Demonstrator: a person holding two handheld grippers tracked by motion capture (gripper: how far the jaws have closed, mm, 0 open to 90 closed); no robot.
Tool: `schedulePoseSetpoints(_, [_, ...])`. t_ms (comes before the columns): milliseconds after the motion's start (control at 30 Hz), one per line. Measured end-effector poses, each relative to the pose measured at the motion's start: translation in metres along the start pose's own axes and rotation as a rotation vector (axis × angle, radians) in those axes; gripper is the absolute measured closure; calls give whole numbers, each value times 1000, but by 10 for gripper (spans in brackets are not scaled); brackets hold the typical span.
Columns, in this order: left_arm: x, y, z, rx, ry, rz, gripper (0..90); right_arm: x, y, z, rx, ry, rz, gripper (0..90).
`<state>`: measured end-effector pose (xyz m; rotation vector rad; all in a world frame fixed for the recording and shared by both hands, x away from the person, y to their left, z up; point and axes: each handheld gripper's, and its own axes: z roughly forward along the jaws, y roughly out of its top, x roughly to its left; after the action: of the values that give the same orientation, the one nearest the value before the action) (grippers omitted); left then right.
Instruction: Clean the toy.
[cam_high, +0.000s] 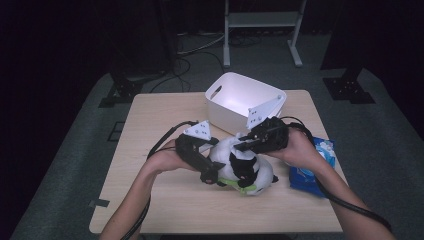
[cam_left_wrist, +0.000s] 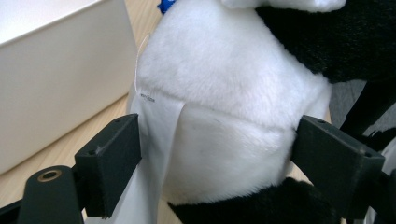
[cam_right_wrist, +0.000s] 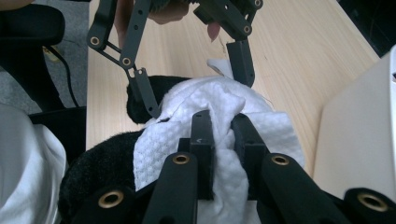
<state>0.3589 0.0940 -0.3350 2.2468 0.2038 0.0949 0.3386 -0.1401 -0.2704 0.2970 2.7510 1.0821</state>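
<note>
Jaws of left gripper (cam_left_wrist: 215, 163) clamp plush panda (cam_left_wrist: 224, 93); right gripper (cam_right_wrist: 223, 128) pinches wipe (cam_right_wrist: 187, 135).

The panda toy (cam_high: 240, 167) is soft plush, its white fur short and fuzzy and its black parts deeper and matt, with a smooth white fabric label (cam_left_wrist: 156, 140) sewn to its side. Pinched in the right gripper (cam_right_wrist: 223, 123), the white wipe (cam_right_wrist: 187, 135) looks like paper or thin cloth embossed in a rough waffle pattern. Both grippers' jaws are matt black plastic with brass-coloured metal rivets, the table (cam_high: 165, 107) is pale smooth wood grain, the white bin (cam_high: 240, 92) is smooth plastic, and the blue packet (cam_high: 310, 172) looks glossy.
</note>
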Motion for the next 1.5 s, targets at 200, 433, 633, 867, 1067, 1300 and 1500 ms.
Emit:
schedulePoseSetpoints(200, [-1,5,4,-5,-8,2,221,3,11,7,11,-5,-33,802])
schedulePoseSetpoints(433, [1,3,2,-8,-8,-14,227,7,26,24,45,1,-68,799])
schedulePoseSetpoints(633, [2,1,1,-2,-11,-13,234,-1,12,6,-5,-27,-18,799])
schedulePoseSetpoints(867, [3,-2,-1,14,-6,-22,234,-8,-12,-8,-32,-50,37,799])
schedulePoseSetpoints(1067, [4,-8,-3,4,0,-44,233,-13,-37,-8,-41,-41,90,795])
schedulePoseSetpoints(1300, [-1,-12,-8,-43,3,14,172,-18,-36,6,-60,-3,109,796])
schedulePoseSetpoints(1500, [-7,-15,-9,-41,8,90,101,-18,-21,27,-39,16,87,796])
